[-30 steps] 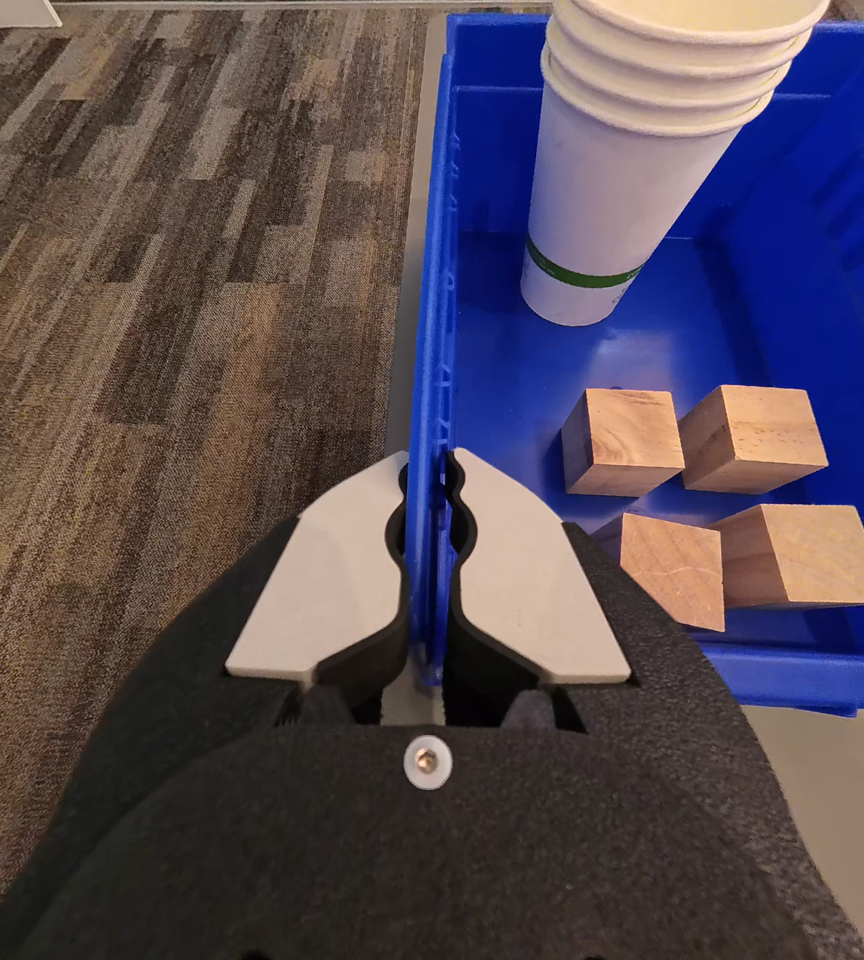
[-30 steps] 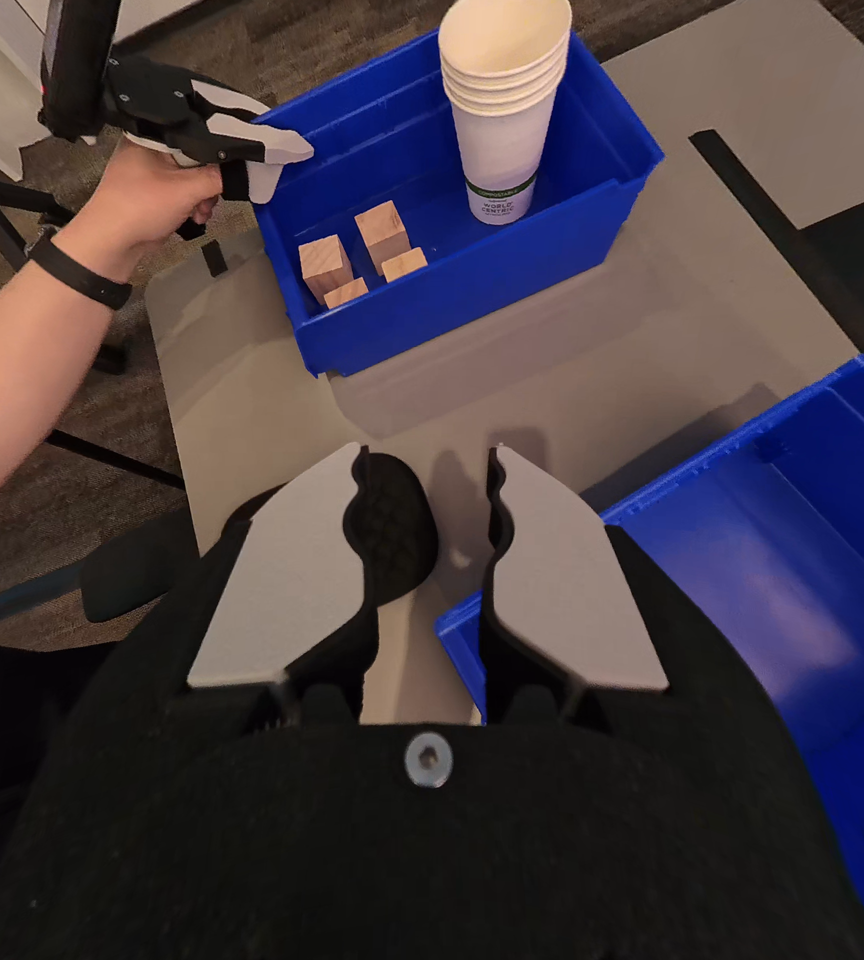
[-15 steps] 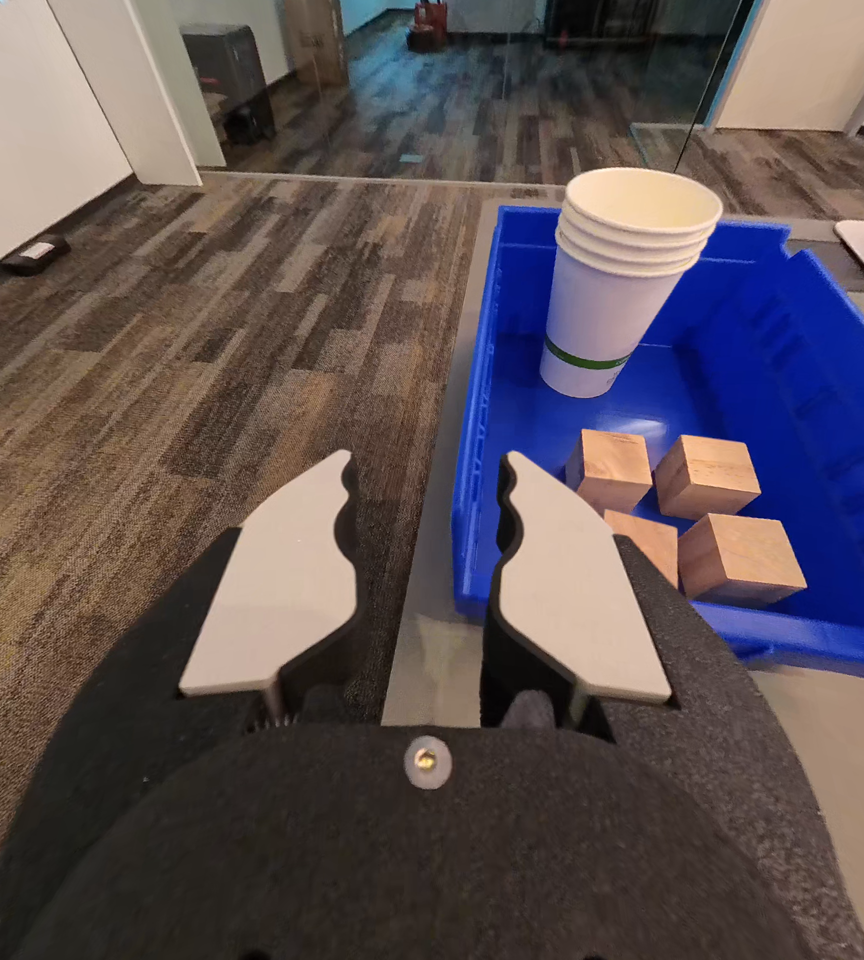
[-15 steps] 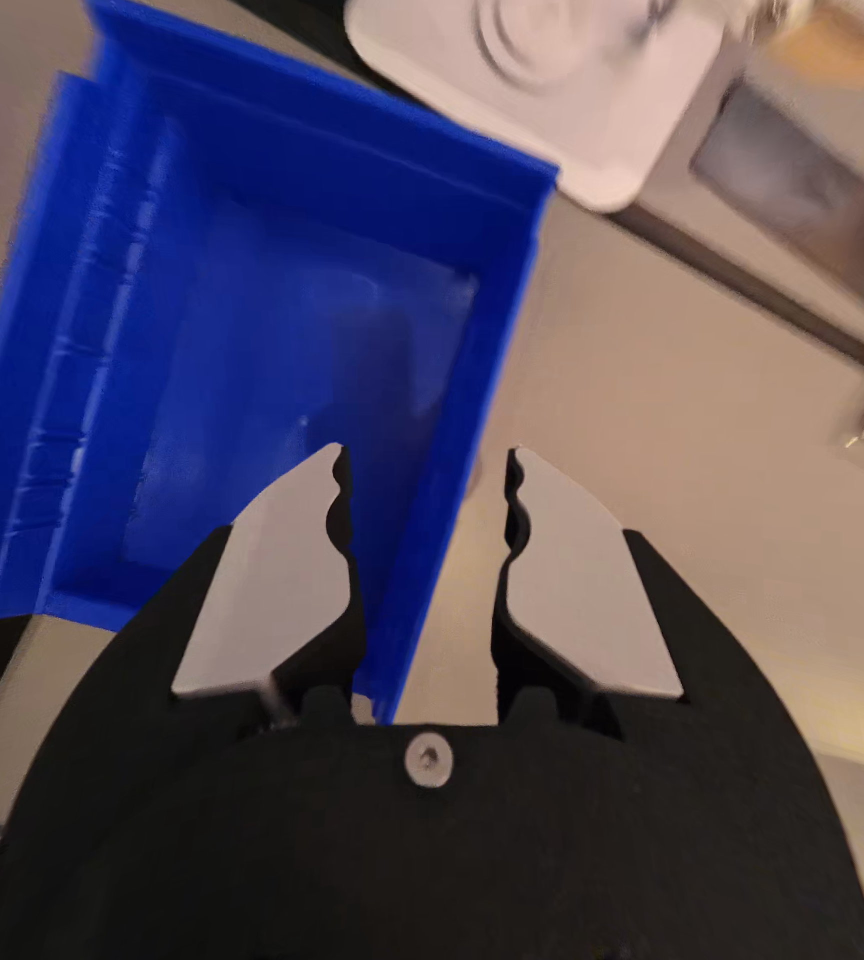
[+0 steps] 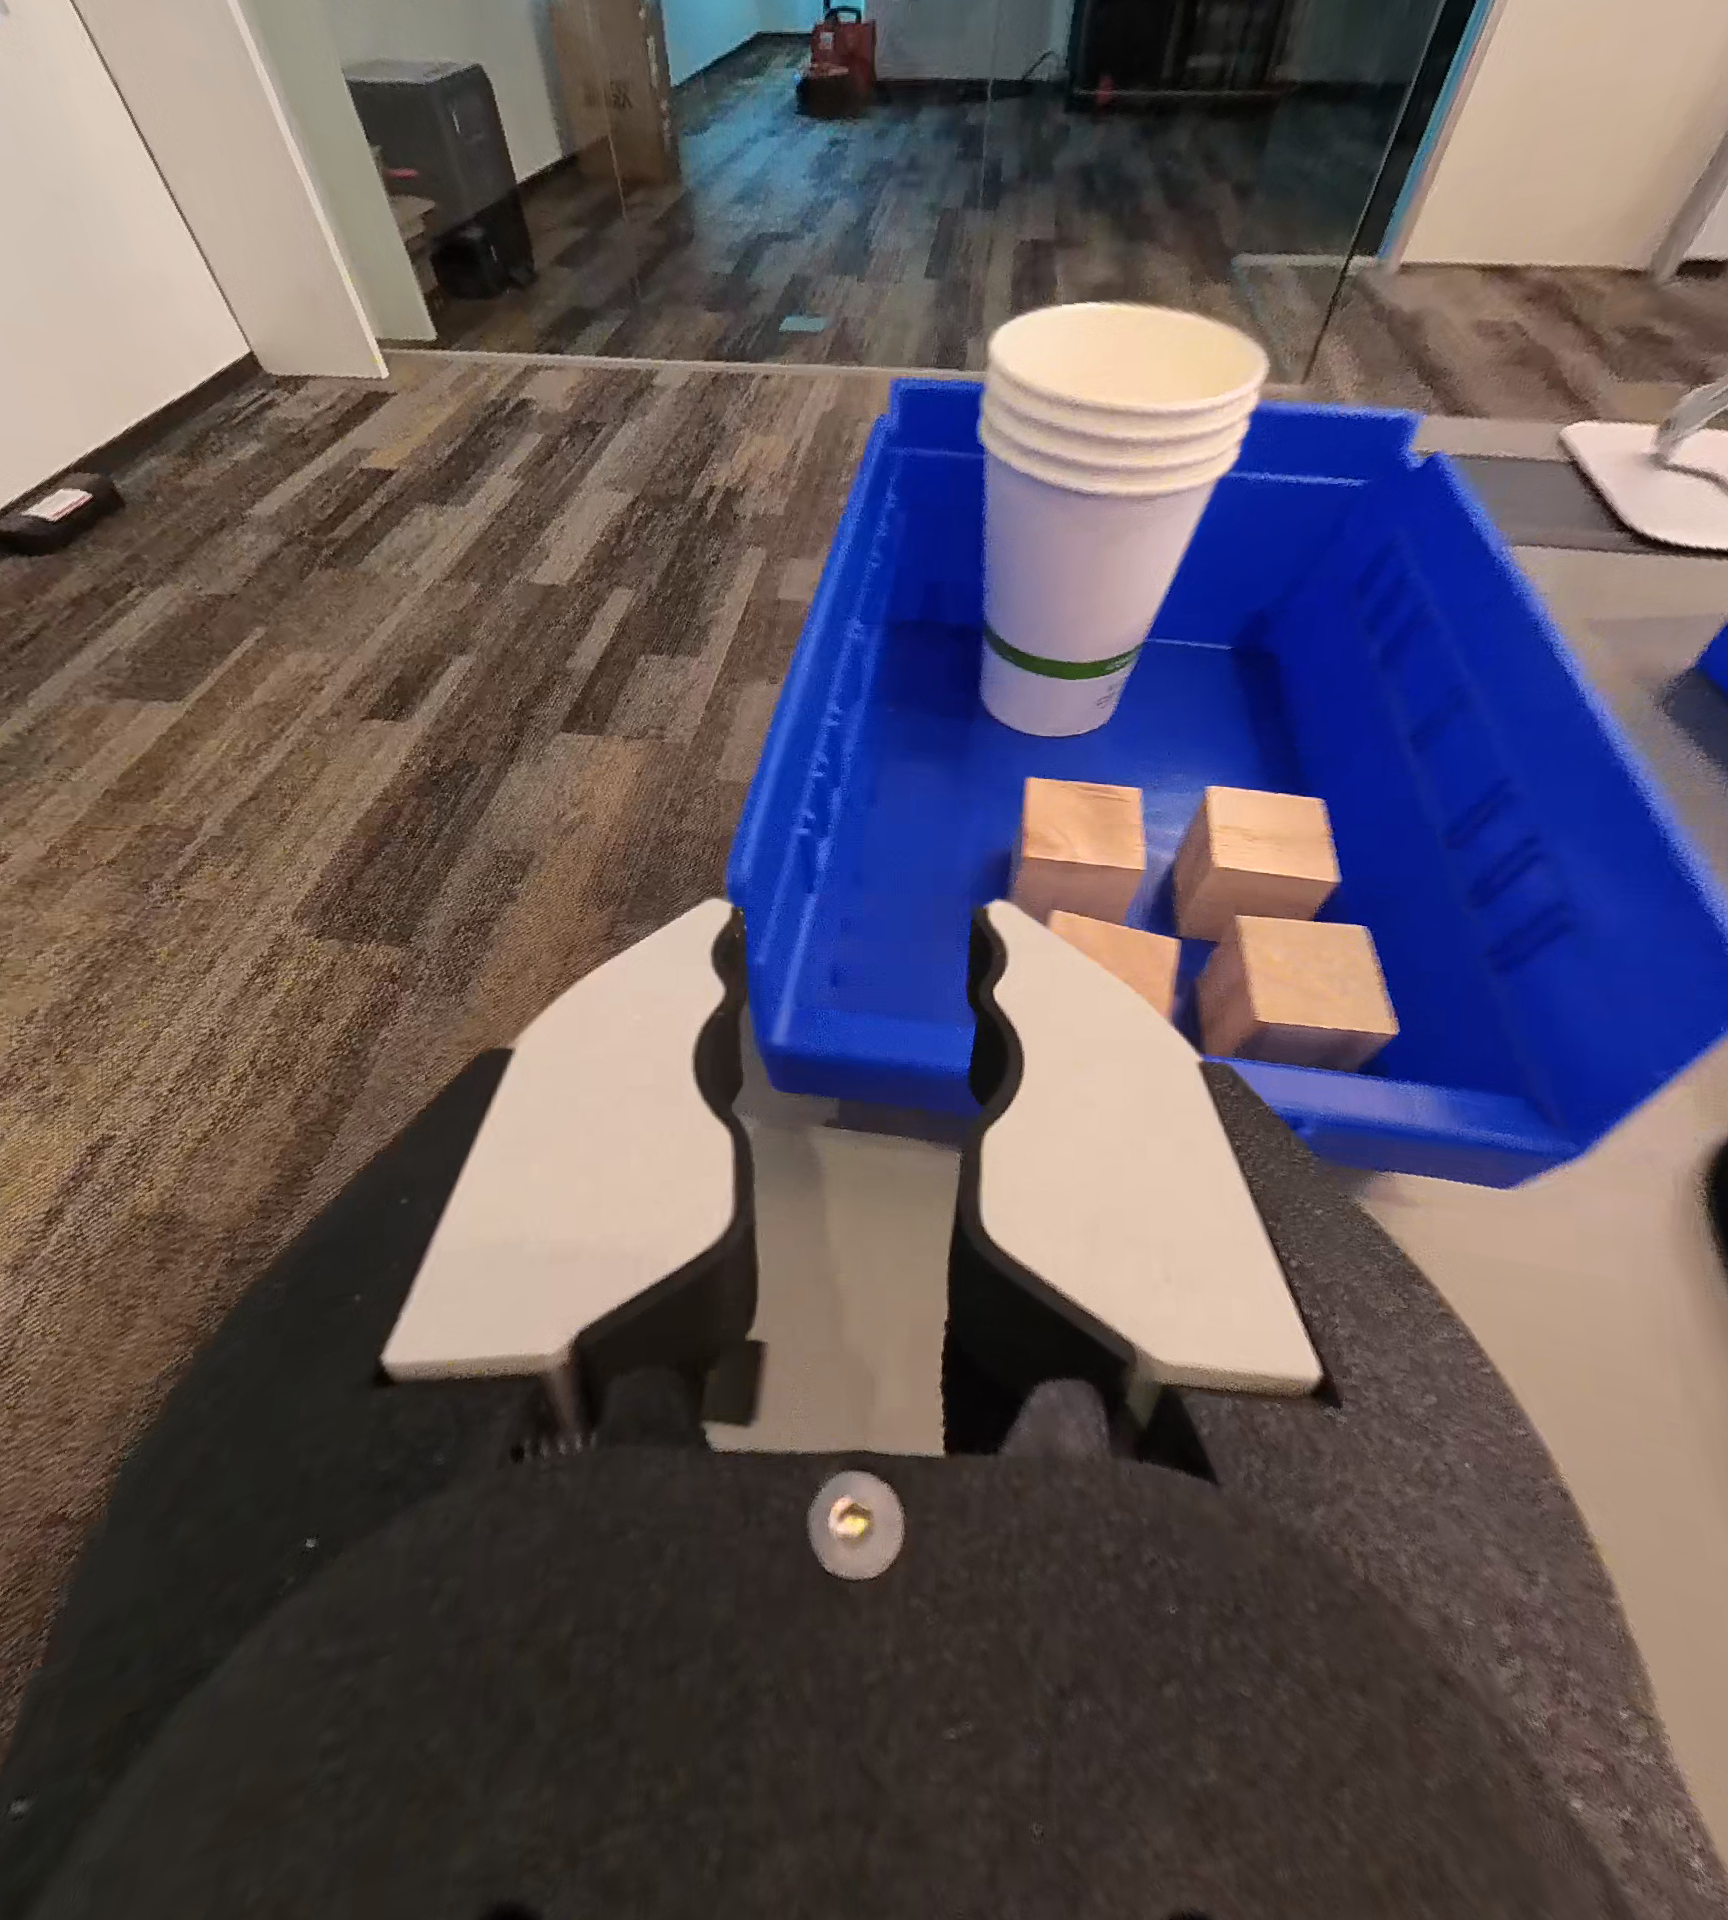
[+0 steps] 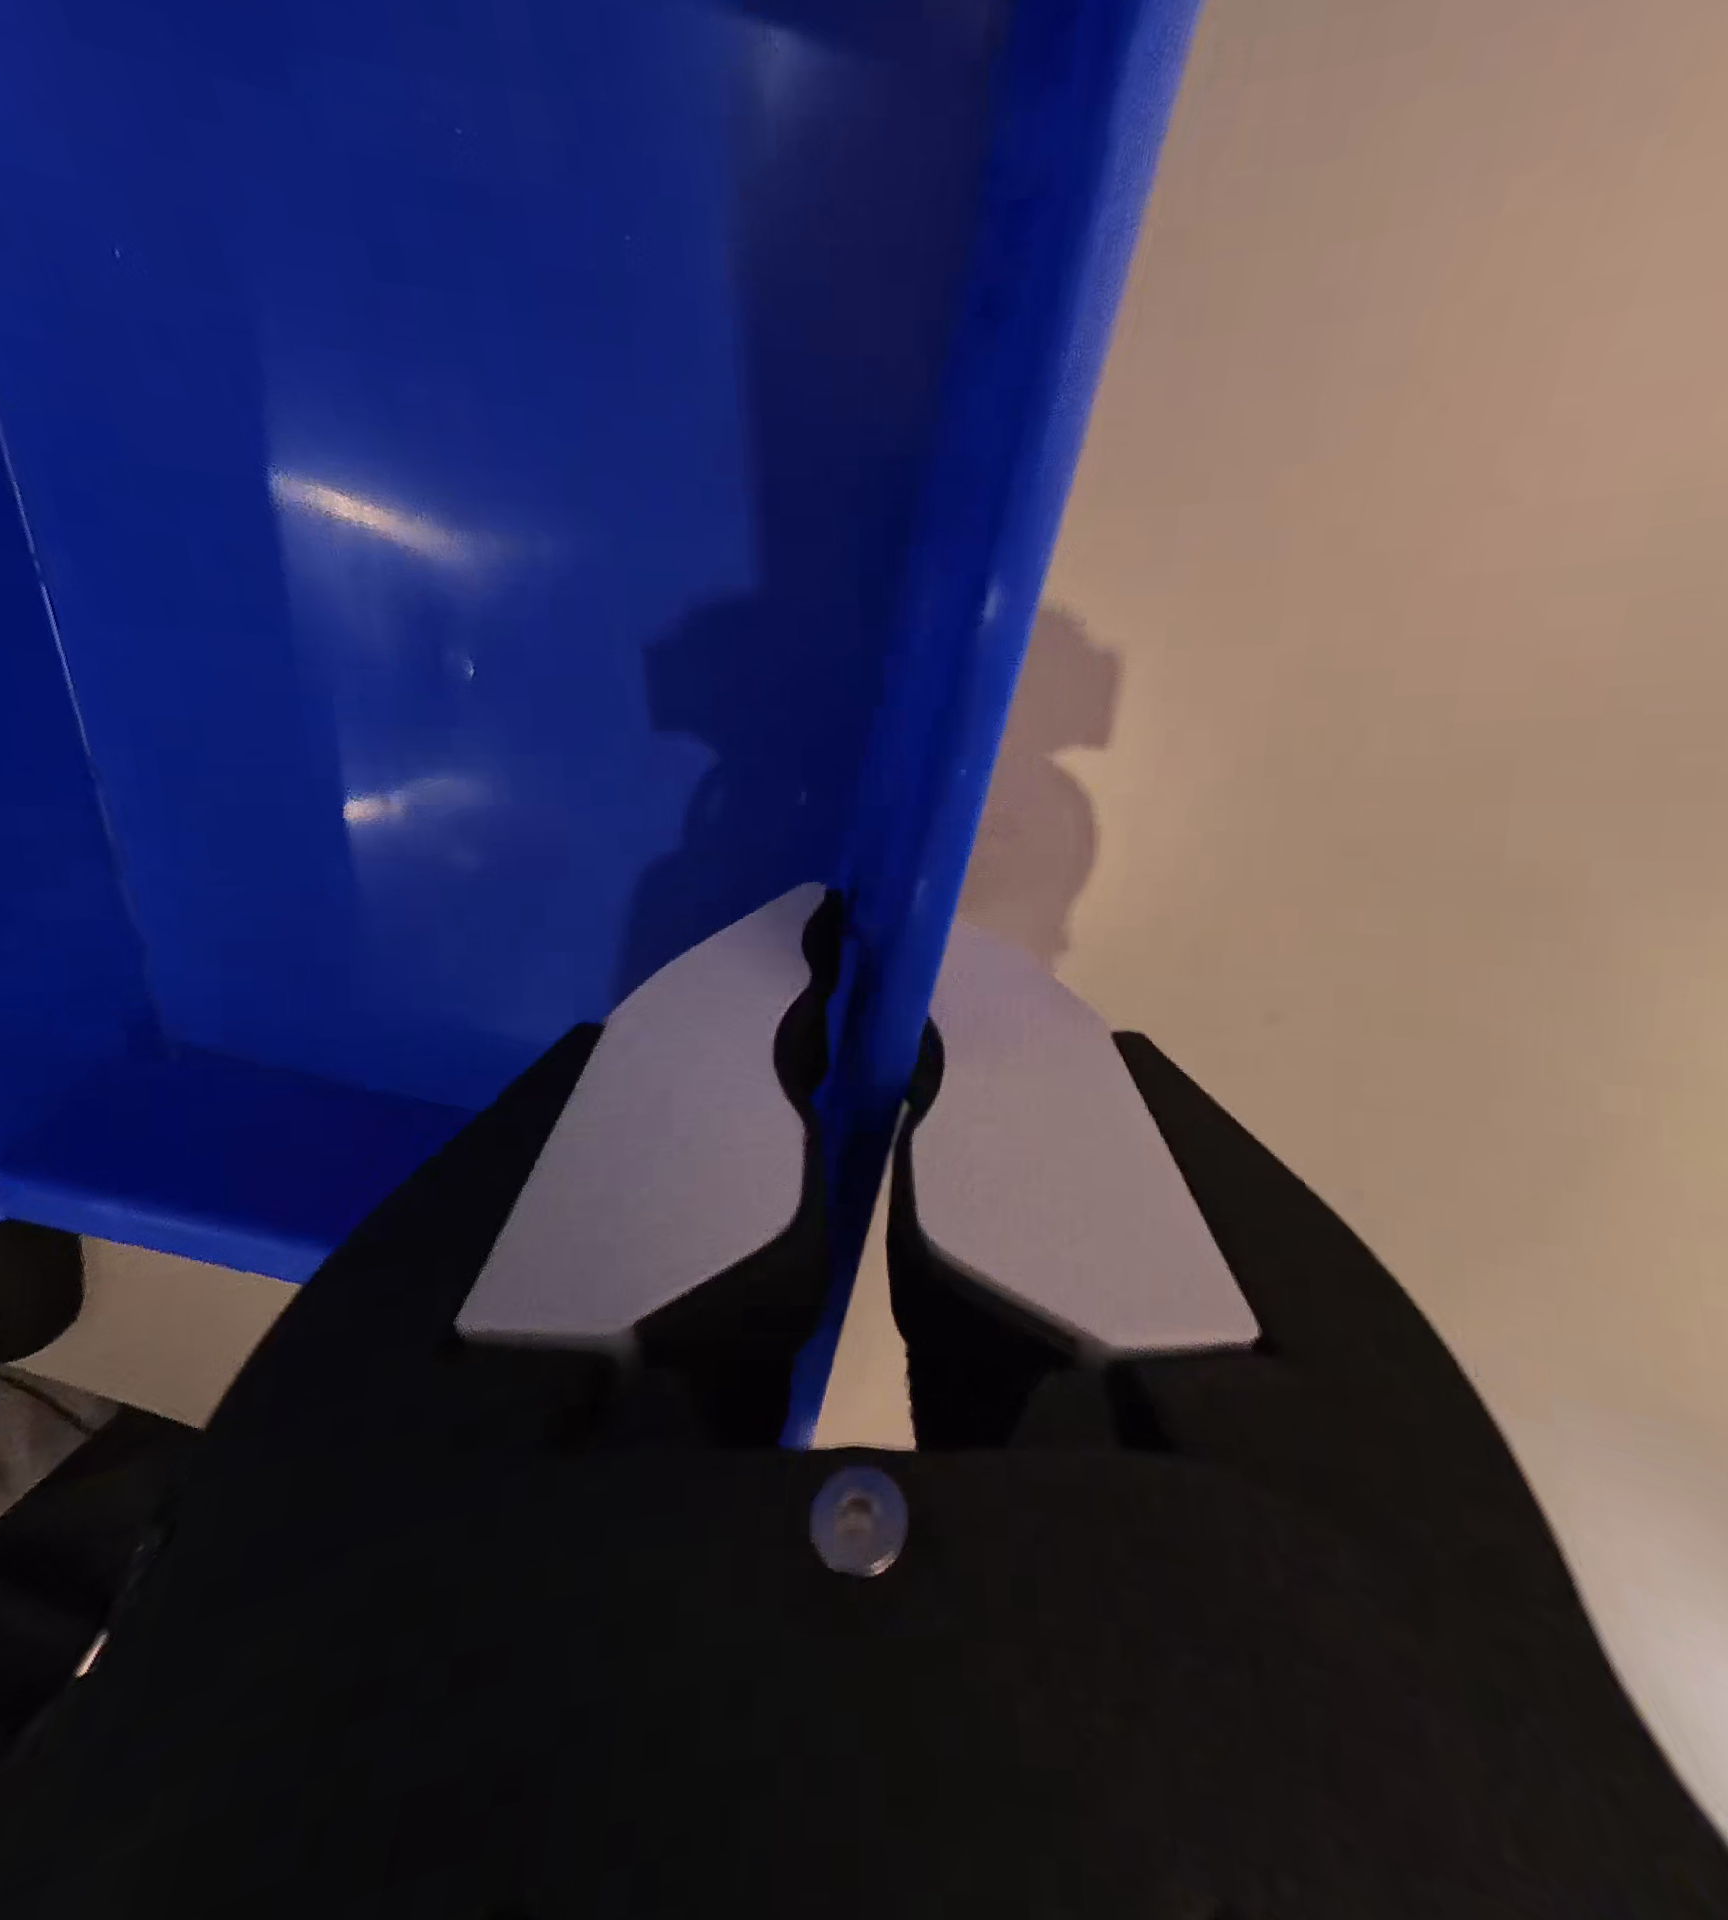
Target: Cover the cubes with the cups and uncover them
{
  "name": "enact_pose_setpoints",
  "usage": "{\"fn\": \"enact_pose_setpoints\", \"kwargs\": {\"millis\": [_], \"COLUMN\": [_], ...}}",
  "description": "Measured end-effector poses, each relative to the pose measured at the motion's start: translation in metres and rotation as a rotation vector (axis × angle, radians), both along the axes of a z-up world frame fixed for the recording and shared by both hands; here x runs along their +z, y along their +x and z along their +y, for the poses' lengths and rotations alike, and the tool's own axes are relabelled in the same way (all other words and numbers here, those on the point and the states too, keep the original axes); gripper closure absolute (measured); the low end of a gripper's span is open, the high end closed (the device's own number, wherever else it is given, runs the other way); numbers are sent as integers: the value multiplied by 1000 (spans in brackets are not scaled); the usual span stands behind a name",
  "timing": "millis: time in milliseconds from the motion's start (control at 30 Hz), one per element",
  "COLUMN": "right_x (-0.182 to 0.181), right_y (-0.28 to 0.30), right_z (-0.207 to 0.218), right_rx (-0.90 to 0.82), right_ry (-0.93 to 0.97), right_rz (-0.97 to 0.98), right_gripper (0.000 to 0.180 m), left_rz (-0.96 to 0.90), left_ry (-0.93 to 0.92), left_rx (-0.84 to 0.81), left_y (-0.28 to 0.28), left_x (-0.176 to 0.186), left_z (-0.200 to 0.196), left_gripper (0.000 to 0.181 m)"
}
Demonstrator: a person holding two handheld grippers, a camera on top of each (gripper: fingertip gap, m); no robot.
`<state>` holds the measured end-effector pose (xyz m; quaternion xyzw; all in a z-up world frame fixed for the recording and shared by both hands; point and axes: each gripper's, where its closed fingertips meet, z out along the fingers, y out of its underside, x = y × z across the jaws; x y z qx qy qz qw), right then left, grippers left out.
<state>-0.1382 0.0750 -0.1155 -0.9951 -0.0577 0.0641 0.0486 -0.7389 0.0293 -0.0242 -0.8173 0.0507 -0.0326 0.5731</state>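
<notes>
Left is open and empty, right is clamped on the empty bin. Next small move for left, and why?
Probably ease the left hand-held gripper forward over the bin wall toward the cup stack: its jaws stand apart, holding nothing, the four cubes lie uncovered, and the cups remain nested.

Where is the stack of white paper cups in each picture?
Left wrist view: the stack of paper cups stands upright at the far end of the blue bin, beyond four wooden cubes.
Right wrist view: not in it; only an empty blue bin shows.
Shared landmark: the grey table.
</notes>
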Motion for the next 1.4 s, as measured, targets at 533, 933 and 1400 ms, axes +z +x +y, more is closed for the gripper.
{"fn": "enact_pose_setpoints", "kwargs": {"millis": [533, 933, 1400], "right_x": [10, 12, -2], "right_y": [139, 368, 474], "right_z": [-12, -127, -194], "right_rx": [-58, -232, -257], "right_ry": [101, 135, 95], "right_rz": [46, -58, -77], "right_gripper": [175, 174, 173], "left_rz": [7, -23, 73], "left_ry": [-15, -42, -51], "left_rx": [42, 122, 168], "left_y": [8, 2, 19], "left_x": [-22, -27, -4], "left_z": [-72, -78, -70], "left_gripper": [146, 147, 148]}}
